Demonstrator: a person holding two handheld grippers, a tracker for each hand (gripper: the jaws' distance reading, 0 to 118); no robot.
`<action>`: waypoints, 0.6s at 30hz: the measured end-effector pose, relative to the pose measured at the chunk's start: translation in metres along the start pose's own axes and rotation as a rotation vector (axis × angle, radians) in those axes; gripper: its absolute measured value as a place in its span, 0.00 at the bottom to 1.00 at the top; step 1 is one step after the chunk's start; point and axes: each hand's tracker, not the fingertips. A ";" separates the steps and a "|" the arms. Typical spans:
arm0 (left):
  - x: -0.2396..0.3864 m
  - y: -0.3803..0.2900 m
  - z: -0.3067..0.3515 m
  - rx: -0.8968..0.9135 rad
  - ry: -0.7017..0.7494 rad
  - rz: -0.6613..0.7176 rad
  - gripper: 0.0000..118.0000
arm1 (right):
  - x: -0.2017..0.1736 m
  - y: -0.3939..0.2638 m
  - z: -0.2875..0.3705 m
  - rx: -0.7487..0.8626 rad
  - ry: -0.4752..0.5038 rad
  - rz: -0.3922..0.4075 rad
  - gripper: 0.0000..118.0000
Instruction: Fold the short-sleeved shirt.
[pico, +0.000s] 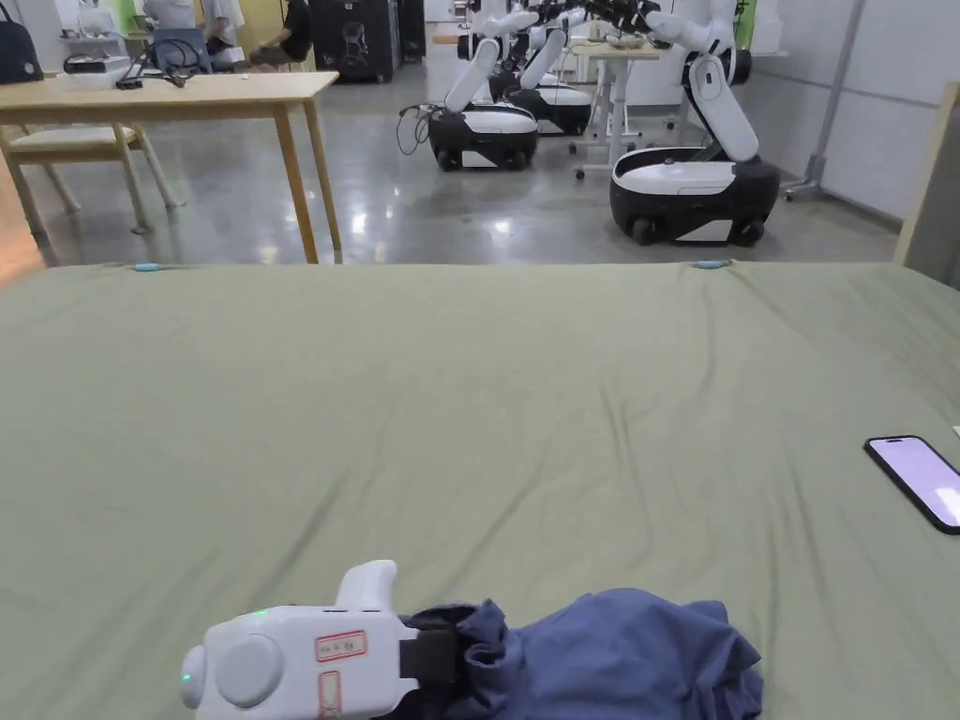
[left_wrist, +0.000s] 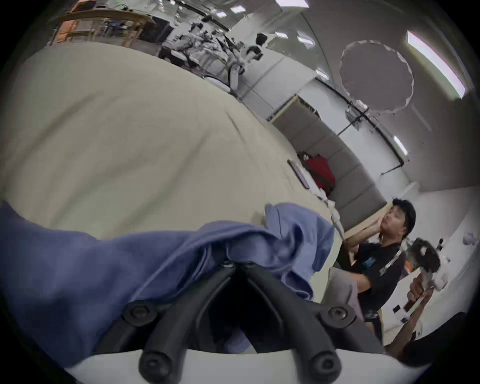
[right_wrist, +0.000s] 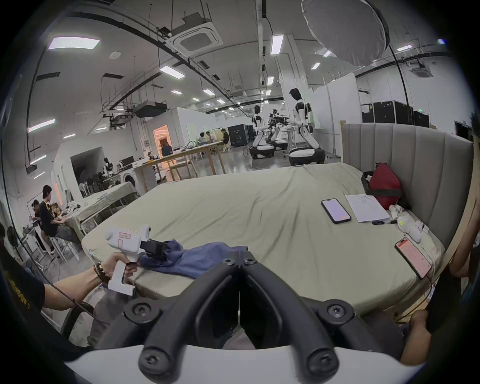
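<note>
Blue cotton-like cloth, the one short-sleeved shirt (pico: 619, 656), is seen bunched at the near edge of the bed (pico: 469, 422), its long axis running left to right along that edge. Its left end is pinched by the left gripper (pico: 441, 652), whose jaws are pressed together on a fold. The right gripper (right_wrist: 240, 261) is held off the near edge, just short of the shirt's right end, its jaws pressed together on nothing. Two phones are counted on the bed: one phone (right_wrist: 335, 211) farther in, another phone (right_wrist: 413, 257) nearer the edge.
</note>
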 end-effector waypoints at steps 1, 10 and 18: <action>0.003 -0.003 -0.008 -0.024 0.035 -0.028 0.00 | 0.000 -0.001 -0.001 -0.003 -0.001 0.000 0.00; 0.028 0.004 0.059 0.108 -0.019 -0.068 0.00 | 0.001 0.000 -0.003 -0.007 0.002 -0.003 0.00; 0.037 -0.028 0.209 0.389 -0.084 -0.053 0.00 | -0.006 0.004 -0.010 0.020 0.048 0.006 0.00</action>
